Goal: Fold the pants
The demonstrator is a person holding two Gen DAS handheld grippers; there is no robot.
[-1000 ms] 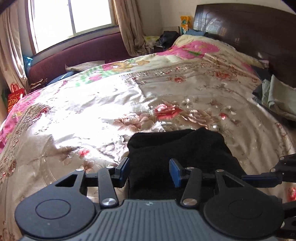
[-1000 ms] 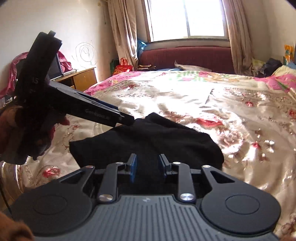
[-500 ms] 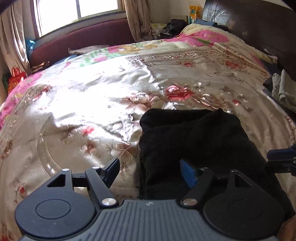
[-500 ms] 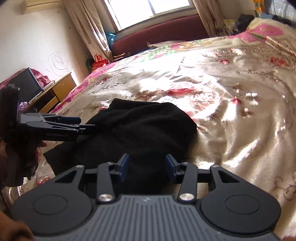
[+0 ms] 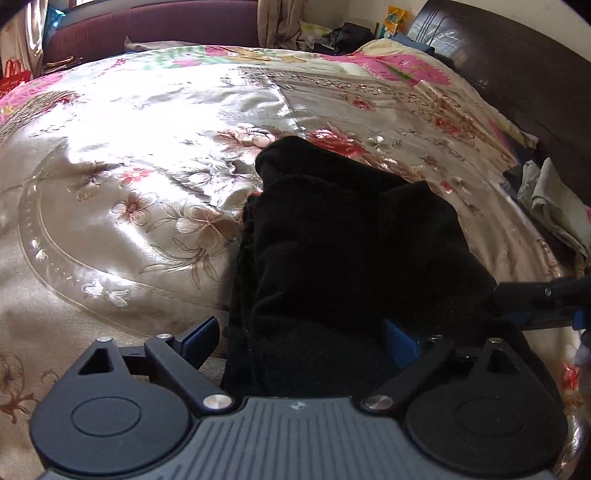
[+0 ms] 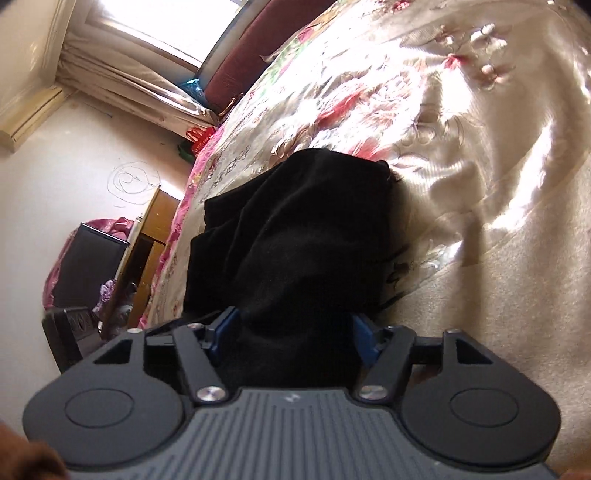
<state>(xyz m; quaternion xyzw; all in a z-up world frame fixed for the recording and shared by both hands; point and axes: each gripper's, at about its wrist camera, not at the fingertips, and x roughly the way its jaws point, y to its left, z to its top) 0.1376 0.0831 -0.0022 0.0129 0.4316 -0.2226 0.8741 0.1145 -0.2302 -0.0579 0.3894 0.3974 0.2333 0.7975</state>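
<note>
The black pants (image 5: pixel 343 236) lie folded in a thick bundle on the floral satin bedspread (image 5: pixel 147 155). My left gripper (image 5: pixel 301 341) is open wide, its jaws on either side of the bundle's near edge. My right gripper (image 6: pixel 291 332) is rolled sideways and open, with the near end of the pants (image 6: pixel 303 236) between its blue pads. The right gripper's fingers (image 5: pixel 535 299) show at the right edge of the left wrist view, against the bundle's side.
A dark wooden headboard (image 5: pixel 517 74) and a pile of pale clothes (image 5: pixel 546 206) are at the right. A maroon sofa (image 5: pixel 147 26) stands under the window. A wooden cabinet (image 6: pixel 147 251) and a black TV (image 6: pixel 85 266) stand beside the bed.
Both grippers have opened wider and moved down onto the bundle's near edge. The right gripper has rolled onto its side and closed in on the pants.
</note>
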